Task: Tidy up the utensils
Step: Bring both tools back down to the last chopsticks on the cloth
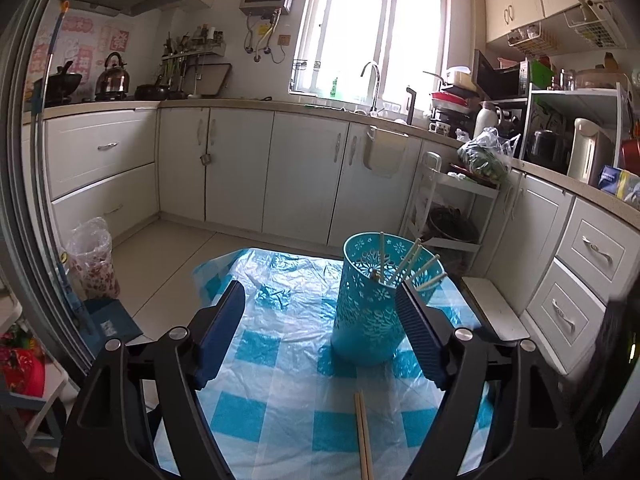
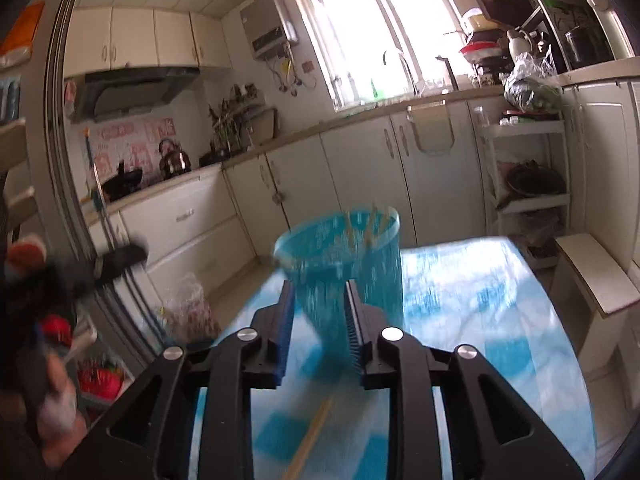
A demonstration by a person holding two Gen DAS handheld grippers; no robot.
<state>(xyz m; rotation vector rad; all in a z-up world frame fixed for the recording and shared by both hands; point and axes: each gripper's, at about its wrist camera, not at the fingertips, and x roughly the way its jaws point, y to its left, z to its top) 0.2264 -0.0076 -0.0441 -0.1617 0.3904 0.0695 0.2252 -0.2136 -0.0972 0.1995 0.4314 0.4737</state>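
Observation:
A teal cut-out utensil holder [image 1: 370,300] stands upright on the blue-and-white checked cloth [image 1: 280,360], with several pale chopsticks [image 1: 416,266] leaning inside it. A pair of wooden chopsticks [image 1: 364,436] lies flat on the cloth in front of it. My left gripper [image 1: 320,292] is open, wide, nothing between its fingers; the holder stands just beyond, near the right finger. In the blurred right wrist view the holder [image 2: 348,256] is ahead of my right gripper [image 2: 318,288], which is open with a narrow gap and nothing in it. The loose chopsticks [image 2: 314,432] lie on the cloth below it.
White kitchen cabinets [image 1: 240,168] run behind and along the right side. A white slatted trolley [image 1: 448,208] and a low white stool [image 1: 496,308] stand past the table's right edge. A bagged bin [image 1: 90,256] sits on the floor at left. A person's hand [image 2: 60,396] shows at far left.

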